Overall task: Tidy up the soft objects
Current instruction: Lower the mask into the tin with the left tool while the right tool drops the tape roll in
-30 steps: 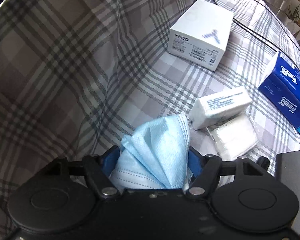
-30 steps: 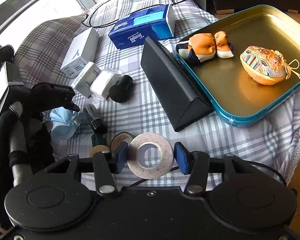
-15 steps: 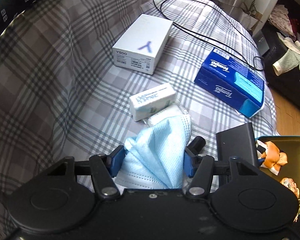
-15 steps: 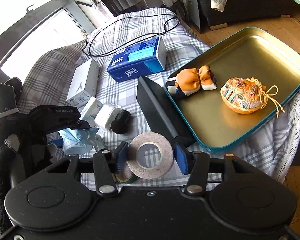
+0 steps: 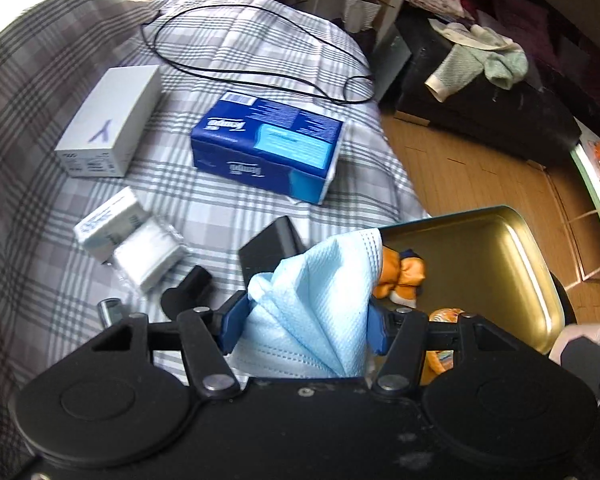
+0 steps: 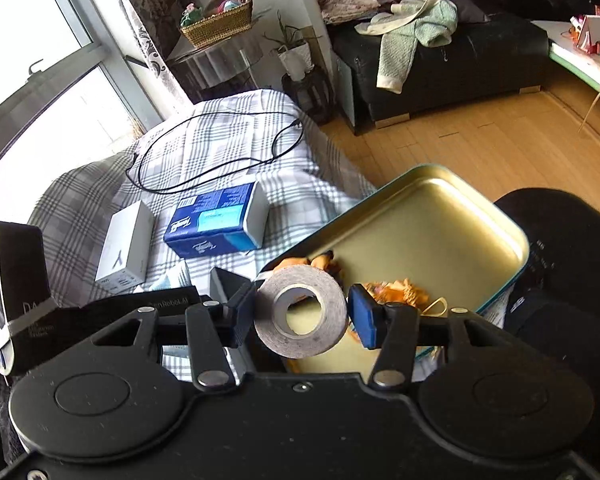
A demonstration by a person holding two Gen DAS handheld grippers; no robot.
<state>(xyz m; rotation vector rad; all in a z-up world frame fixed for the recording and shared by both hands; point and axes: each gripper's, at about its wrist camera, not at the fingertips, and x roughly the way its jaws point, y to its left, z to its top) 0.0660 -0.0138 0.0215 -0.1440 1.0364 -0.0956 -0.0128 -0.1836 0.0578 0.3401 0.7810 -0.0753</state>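
Left tool [image 5: 306, 322] grips the mask [image 5: 320, 296] at lower centre beside the tray [image 5: 516, 248], right tool [image 6: 300, 312] clamps tape [image 6: 302, 312]; two soft items [image 5: 402, 274] appear trayed, mask placement outstanding.

A surface draped in a grey-and-white plaid cloth [image 5: 228, 208] carries everything. Near its far edge a thin black cable [image 5: 236, 72] lies in loose loops. A white rectangular cardboard box [image 5: 108, 120] lies beside a dark blue tissue pack [image 5: 268, 144]. Nearer, a small white packet [image 5: 108, 220] touches a clear-wrapped white pad [image 5: 148, 256], with a small black knob-like piece [image 5: 188, 292] just beside them. A black wedge-shaped case [image 5: 268, 244] lies against a teal-rimmed, gold-lined metal tray [image 6: 440, 232] at the surface's edge.
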